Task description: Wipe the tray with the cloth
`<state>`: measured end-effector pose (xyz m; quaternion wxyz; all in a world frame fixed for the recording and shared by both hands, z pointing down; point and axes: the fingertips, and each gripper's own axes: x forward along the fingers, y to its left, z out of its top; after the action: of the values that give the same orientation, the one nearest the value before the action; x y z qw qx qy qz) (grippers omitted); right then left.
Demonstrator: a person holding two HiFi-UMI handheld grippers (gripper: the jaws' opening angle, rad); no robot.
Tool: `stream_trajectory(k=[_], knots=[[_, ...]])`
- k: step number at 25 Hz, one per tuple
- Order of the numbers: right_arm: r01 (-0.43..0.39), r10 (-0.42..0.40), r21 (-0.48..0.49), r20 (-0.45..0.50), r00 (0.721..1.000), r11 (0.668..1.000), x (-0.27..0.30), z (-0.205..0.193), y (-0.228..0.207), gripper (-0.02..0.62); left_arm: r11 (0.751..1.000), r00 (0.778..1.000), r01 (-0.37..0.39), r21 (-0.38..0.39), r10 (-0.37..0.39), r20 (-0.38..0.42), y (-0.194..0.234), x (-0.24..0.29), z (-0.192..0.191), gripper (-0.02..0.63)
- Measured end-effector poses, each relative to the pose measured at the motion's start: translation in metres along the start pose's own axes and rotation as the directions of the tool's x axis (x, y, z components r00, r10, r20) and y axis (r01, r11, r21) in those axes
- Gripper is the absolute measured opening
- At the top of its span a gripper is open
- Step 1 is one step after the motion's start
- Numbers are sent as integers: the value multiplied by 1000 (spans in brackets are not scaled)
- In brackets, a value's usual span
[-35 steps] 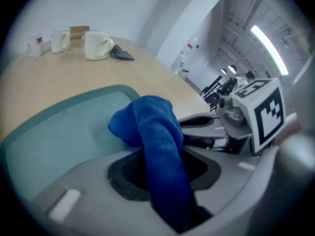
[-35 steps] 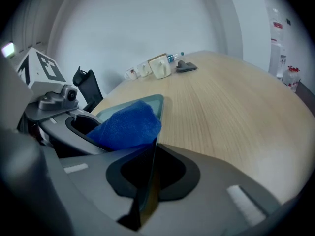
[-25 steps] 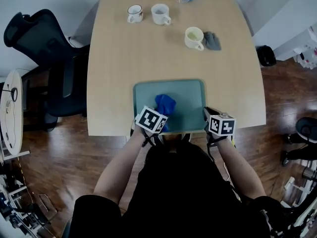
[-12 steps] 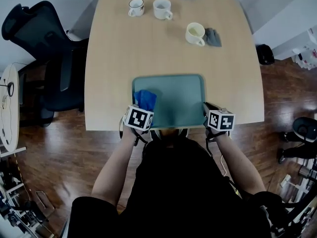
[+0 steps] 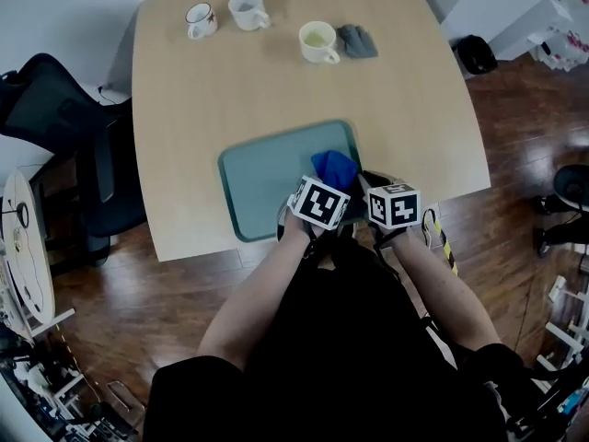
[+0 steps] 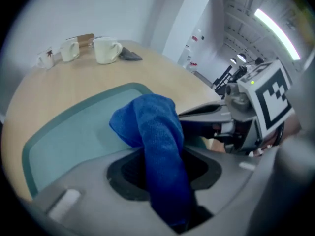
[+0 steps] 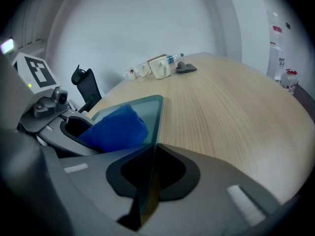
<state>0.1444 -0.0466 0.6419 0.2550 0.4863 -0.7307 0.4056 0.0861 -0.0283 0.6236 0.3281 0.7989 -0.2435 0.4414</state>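
A teal tray (image 5: 267,168) lies near the table's front edge. My left gripper (image 5: 324,190) is shut on a bunched blue cloth (image 5: 335,167), which rests on the tray's near right part. In the left gripper view the cloth (image 6: 155,132) runs up out of the jaws over the tray (image 6: 74,132). My right gripper (image 5: 375,188) sits just right of the left one, shut on the tray's near right rim. The right gripper view shows that rim (image 7: 149,151) edge-on between the jaws, with the cloth (image 7: 114,128) to its left.
Three mugs (image 5: 317,41) (image 5: 248,9) (image 5: 199,19) and a small grey cloth (image 5: 357,40) stand at the table's far side. A black office chair (image 5: 55,118) stands left of the table. Wooden floor surrounds the table.
My left gripper has dragged the blue cloth from the tray's near left corner across to its near right part, beside the right gripper. The right gripper stays on the rim.
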Motion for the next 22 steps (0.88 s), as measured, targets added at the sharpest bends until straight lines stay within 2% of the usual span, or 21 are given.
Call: stream_trajectory(k=[4,9,12,15,18,22], knots=[[-7,7,3,1,1000,1000,-2,-3,-1,25,993,995,93,-73,-95,-20,-32,10,5,170],[-18,18,-5,-5,1000,1000,-5,-3,-5,26,994,995,99,-35,-99,-11,-36,8,2,170],[-19,19,-8,-6,1000,1000,-5,-4,-6,26,997,996,79,-7,-79,-29,-22,-1,-12,170],[-19,19,-5,-10,1000,1000,-4,-3,-6,26,994,995,94,-51,-95,-27,-8,-16,-32,170],[-18,18,-1,-13,1000,1000,-3,-2,-7,26,996,999,36,-81,-39,-28,22,-39,-63,170],[-8,8,0,-21,1000,1000,-2,-3,-7,25,983,993,-114,-142,109,-44,82,-82,-120,170]])
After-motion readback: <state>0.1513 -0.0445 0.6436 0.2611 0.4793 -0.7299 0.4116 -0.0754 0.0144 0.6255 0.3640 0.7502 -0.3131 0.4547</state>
